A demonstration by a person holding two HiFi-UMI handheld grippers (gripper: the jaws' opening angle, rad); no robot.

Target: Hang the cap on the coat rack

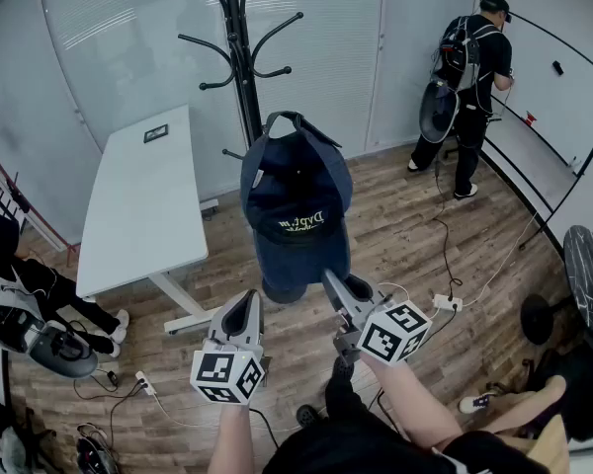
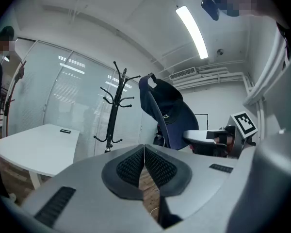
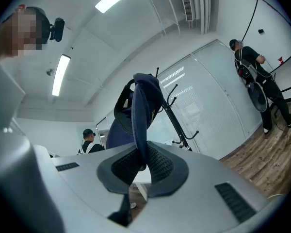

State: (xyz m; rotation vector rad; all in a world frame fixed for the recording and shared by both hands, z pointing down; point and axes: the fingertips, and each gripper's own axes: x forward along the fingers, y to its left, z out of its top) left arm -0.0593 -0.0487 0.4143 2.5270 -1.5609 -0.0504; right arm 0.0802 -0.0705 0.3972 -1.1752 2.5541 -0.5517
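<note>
A navy cap [image 1: 296, 200] with pale lettering is held up in the air in front of the black coat rack [image 1: 239, 52]. My right gripper [image 1: 333, 282] is shut on the cap's brim, and the navy cloth [image 3: 140, 115] runs down between its pads. The cap's back strap loop [image 1: 289, 118] stands up near the rack's pole, apart from the hooks. My left gripper [image 1: 245, 309] hangs just left of the cap, shut with nothing between its pads [image 2: 144, 166]. From the left gripper view the cap [image 2: 167, 113] shows to the right of the rack [image 2: 115, 106].
A white table [image 1: 143, 200] stands left of the rack against a glass wall with blinds. A person [image 1: 469, 77] works at a whiteboard at the far right. Another person sits low at the left [image 1: 20, 284]. Cables and a power strip [image 1: 445, 302] lie on the wooden floor.
</note>
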